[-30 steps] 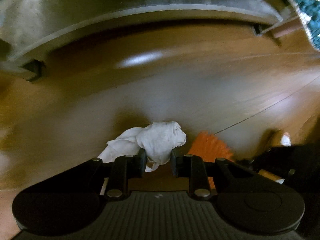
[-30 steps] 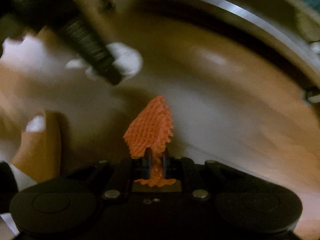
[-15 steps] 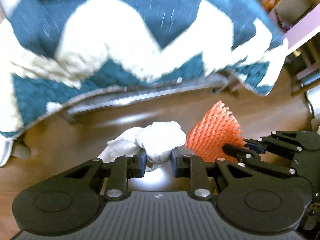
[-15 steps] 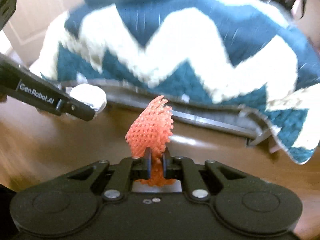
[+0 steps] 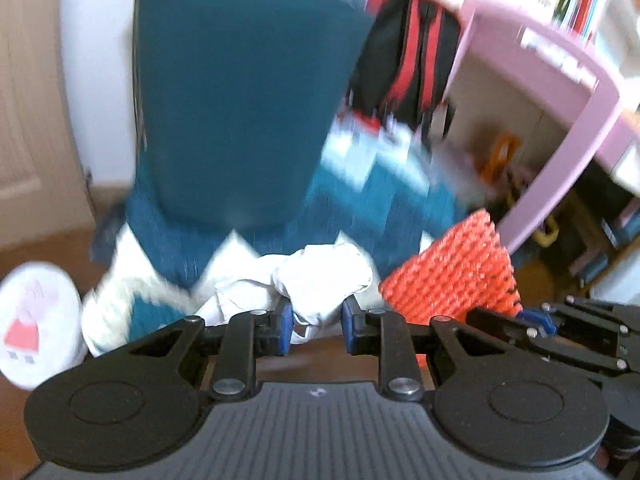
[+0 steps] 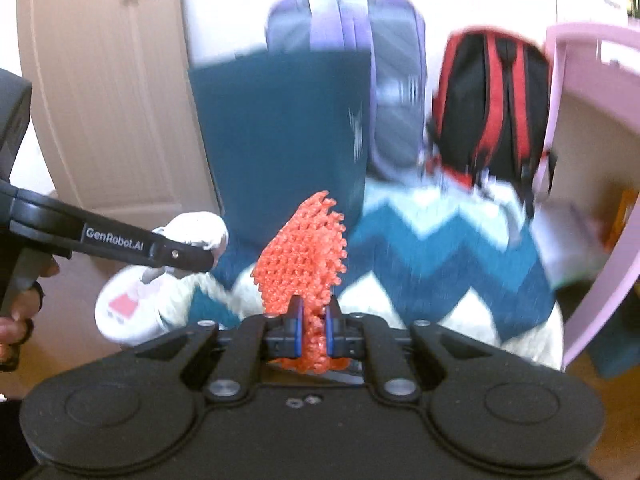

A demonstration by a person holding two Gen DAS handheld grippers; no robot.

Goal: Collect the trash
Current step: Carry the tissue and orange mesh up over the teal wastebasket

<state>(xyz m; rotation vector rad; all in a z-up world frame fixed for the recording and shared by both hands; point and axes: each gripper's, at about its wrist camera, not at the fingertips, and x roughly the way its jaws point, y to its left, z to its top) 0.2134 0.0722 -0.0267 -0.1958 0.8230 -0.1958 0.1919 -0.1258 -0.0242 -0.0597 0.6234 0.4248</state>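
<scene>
Above a teal-and-white zigzag blanket (image 5: 168, 276), the left hand-held gripper (image 5: 316, 326) pinches a crumpled white tissue (image 5: 320, 276) between its blue pads, jaws narrowly parted around it. Just to its right, the right hand-held gripper (image 6: 314, 330) is nearly closed on an orange foam net (image 6: 304, 256) standing upright. Behind: purple suitcase (image 6: 348, 48), black-and-red backpack (image 6: 488, 108).

Take the quilt (image 6: 440, 248) as your mark: the pillow (image 6: 280, 128) lies on its far end, the suitcase (image 6: 360, 60) and backpack (image 6: 488, 108) stand behind it, the desk (image 6: 592, 120) right of it, the door (image 6: 104, 92) left.
</scene>
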